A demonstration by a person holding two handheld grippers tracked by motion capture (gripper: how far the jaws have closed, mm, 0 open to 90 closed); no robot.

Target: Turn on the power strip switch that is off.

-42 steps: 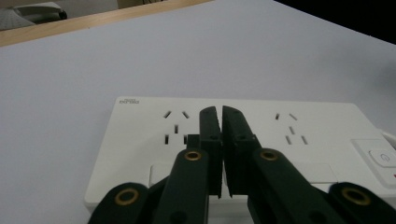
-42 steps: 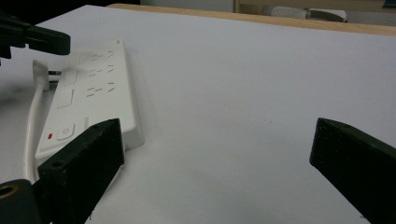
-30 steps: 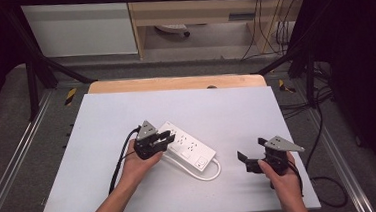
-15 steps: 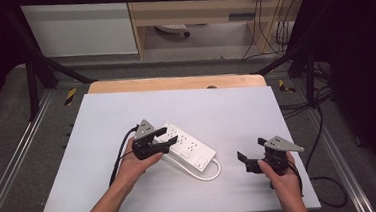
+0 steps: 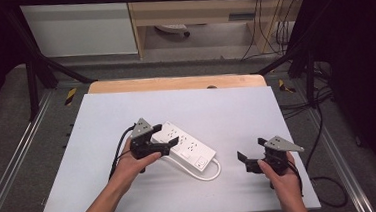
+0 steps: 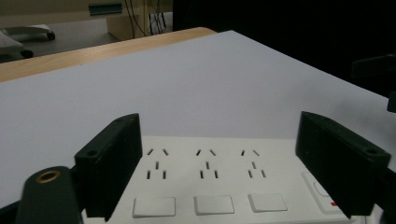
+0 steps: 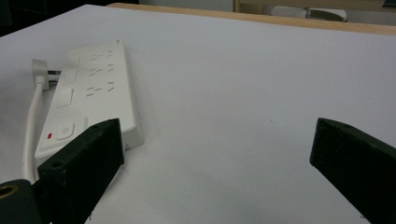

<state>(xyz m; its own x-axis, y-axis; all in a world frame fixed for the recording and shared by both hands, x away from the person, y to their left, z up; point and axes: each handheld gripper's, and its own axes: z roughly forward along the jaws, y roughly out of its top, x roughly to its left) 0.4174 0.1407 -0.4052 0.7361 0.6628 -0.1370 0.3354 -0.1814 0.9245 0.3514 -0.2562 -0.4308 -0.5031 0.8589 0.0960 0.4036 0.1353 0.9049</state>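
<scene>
One white power strip [image 5: 186, 145] (three socket groups facing up) lies between the spread jaws of the left gripper [image 5: 166, 139]. The right gripper [image 5: 252, 155], released, holds nothing, well beside the strip's cord [image 5: 211, 172].

Grey floor [image 5: 17, 123], wooden cabinet [image 5: 194, 10], dangling cables [image 5: 266, 30] beyond.

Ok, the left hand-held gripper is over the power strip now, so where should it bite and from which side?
Grip the power strip across its narrow width, mid-body, coming down from above. It lies flat on the table with long straight sides, and the left hand-held gripper already stands open, a jaw off each long edge. I'd avoid the switch end, where the cord leaves.
</scene>
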